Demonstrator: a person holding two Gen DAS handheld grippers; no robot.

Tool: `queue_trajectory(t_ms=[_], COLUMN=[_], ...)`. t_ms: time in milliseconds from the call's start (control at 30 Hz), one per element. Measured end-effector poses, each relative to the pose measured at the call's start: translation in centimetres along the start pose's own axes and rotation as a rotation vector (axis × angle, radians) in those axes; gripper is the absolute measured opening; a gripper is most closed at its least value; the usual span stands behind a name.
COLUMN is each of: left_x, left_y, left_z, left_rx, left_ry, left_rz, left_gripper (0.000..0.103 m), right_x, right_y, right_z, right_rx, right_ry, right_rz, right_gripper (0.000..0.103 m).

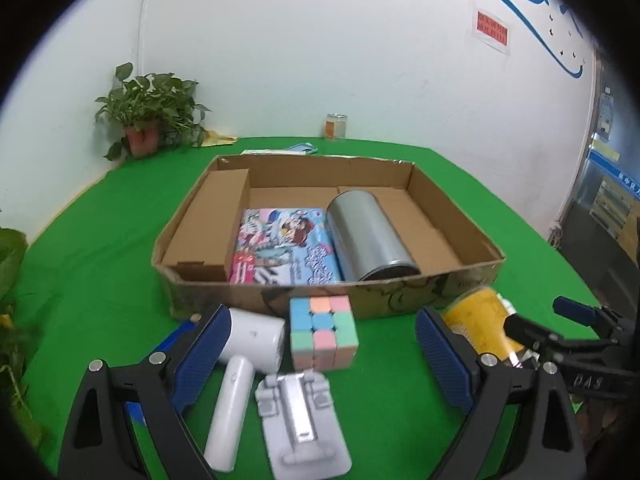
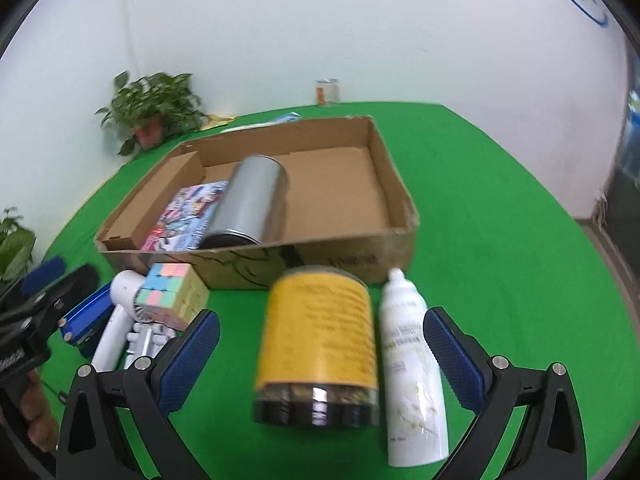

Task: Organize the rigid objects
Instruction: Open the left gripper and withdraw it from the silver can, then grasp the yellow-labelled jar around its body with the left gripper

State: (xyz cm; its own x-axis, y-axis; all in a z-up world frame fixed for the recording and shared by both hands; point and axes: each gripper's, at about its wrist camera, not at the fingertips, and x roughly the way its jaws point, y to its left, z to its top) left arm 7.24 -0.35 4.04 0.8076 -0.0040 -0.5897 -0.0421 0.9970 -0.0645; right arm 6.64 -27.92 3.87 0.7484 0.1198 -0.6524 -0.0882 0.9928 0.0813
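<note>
A shallow cardboard box (image 1: 456,284) (image 2: 320,260) sits on the green table and holds a colourful picture book (image 1: 280,244) (image 2: 188,216) and a silver can (image 1: 368,236) (image 2: 250,208) lying on its side. In front of it lie a pastel cube (image 1: 322,332) (image 2: 172,292), a white hair dryer (image 1: 248,352) (image 2: 116,320) and a grey bracket (image 1: 300,412) (image 2: 146,342). My left gripper (image 1: 320,356) is open, with the cube between its fingers. My right gripper (image 2: 320,352) is open around a yellow-labelled jar (image 2: 318,344) (image 1: 480,324) lying on its side, next to a white spray bottle (image 2: 412,364).
A potted plant (image 1: 148,120) (image 2: 154,108) stands at the back left by the wall. A small glass jar (image 1: 336,126) (image 2: 327,91) stands at the table's far edge. Flat packets (image 1: 280,150) lie behind the box. More leaves (image 1: 10,256) hang at the left edge.
</note>
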Motion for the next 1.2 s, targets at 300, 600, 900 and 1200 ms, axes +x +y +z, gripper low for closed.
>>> queue_trajectory(t_ms=[300,600,900,1200], left_x=[-1.6,-0.5,2.4,1.5], left_y=[0.8,1.6,0.8,3.2], left_z=[-3.7,-6.0,-8.9,-11.1], left_rx=[-0.051,-0.157,-0.285,-0.392], left_ry=[0.056,0.211,0.445,0.519], left_rz=[-0.021,-0.265,-0.558,-0.566], left_gripper=[0.094,0.094,0.093,0.094], right_x=[5.1,1.3,-3.5,-0.3], right_y=[-1.5,2.7,5.6,4.0], right_z=[-2.3,-6.9,-10.2,-10.3], right_rx=[0.082,-0.131,-0.176,0.026], right_ry=[0.142,0.141,0.137,0.357], right_rz=[0.132,0.100,0.329,0.551], right_gripper=[0.075,0.074,0.085,0.075])
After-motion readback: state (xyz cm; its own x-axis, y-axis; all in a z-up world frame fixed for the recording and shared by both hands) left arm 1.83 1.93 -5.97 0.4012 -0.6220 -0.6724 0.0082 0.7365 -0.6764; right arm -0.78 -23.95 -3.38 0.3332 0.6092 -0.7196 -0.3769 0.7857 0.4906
